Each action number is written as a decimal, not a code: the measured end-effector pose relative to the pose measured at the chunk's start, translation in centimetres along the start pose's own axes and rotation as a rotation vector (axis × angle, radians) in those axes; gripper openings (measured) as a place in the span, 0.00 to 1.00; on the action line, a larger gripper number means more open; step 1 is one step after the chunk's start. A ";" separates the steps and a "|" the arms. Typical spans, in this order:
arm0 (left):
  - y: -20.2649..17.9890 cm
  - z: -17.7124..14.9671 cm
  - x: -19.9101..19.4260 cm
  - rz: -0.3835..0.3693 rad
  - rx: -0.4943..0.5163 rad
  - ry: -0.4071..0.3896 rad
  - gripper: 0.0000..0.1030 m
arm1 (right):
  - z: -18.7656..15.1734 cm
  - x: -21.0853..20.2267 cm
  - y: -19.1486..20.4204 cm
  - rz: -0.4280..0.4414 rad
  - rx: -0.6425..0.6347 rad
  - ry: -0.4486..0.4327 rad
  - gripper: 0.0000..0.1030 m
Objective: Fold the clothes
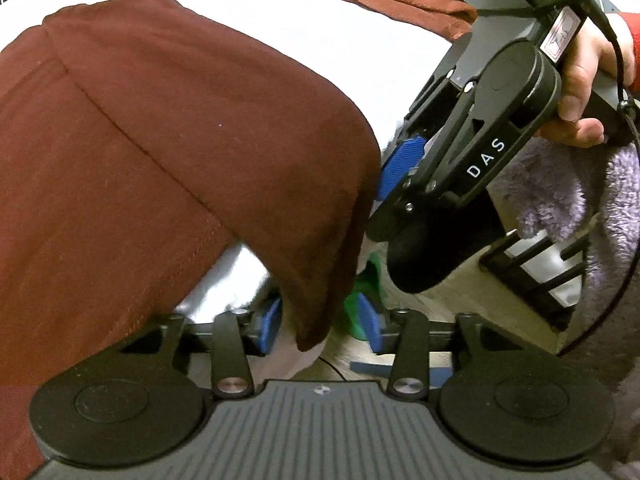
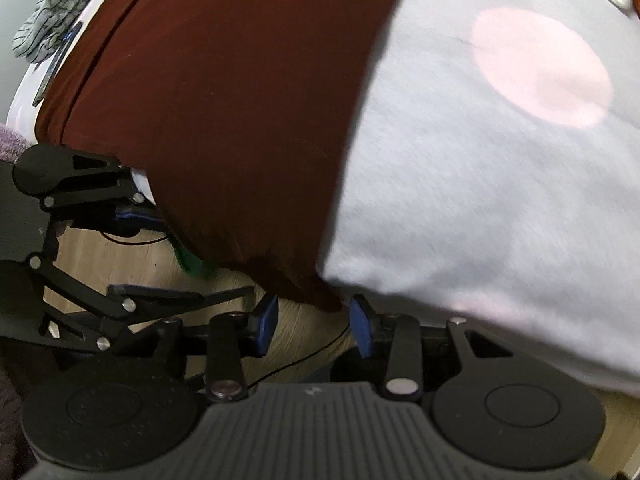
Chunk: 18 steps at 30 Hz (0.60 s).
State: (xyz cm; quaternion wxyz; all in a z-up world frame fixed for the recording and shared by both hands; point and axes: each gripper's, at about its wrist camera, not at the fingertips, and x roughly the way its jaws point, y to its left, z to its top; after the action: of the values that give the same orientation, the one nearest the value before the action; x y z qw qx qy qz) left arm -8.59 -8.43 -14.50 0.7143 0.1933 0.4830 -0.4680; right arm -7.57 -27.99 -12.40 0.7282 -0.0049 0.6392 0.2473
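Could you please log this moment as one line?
left claw: open at dark red cotton garment corner | right claw: open at same hem | pale bedsheet beneath

The left hand-held gripper [image 1: 320,326] has its blue pads spread apart. The right hand-held gripper [image 2: 314,326] is likewise parted, angled down beside the left, with a hand [image 1: 592,92] wrapped around its handle.

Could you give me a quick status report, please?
Left tool open, maroon garment corner between its pads. Right tool open at same hem. Nothing blocking.
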 end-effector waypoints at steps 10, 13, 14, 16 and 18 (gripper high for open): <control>0.2 1.0 -0.3 -0.066 -0.040 0.025 0.02 | 0.7 0.4 0.7 0.068 0.020 0.009 0.08; 0.2 1.3 -1.4 -0.118 -0.041 0.044 0.02 | 0.9 0.5 0.8 0.090 0.032 0.021 0.08; 0.4 1.4 -2.0 -0.148 -0.052 0.035 0.02 | 0.9 0.0 0.9 0.106 0.033 0.032 0.08; 1.0 1.7 -3.5 -0.206 -0.083 0.008 0.02 | 1.1 -1.1 0.9 0.163 0.054 0.035 0.08; 1.6 2.0 -4.9 -0.259 -0.117 -0.020 0.02 | 1.3 -2.4 1.0 0.225 0.057 0.020 0.08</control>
State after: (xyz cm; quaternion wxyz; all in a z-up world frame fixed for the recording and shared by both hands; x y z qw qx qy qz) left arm -6.64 -6.73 -9.59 0.6628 0.0824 0.5232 -0.5293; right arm -6.86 -27.53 -9.56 0.6893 0.0850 0.6497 0.3091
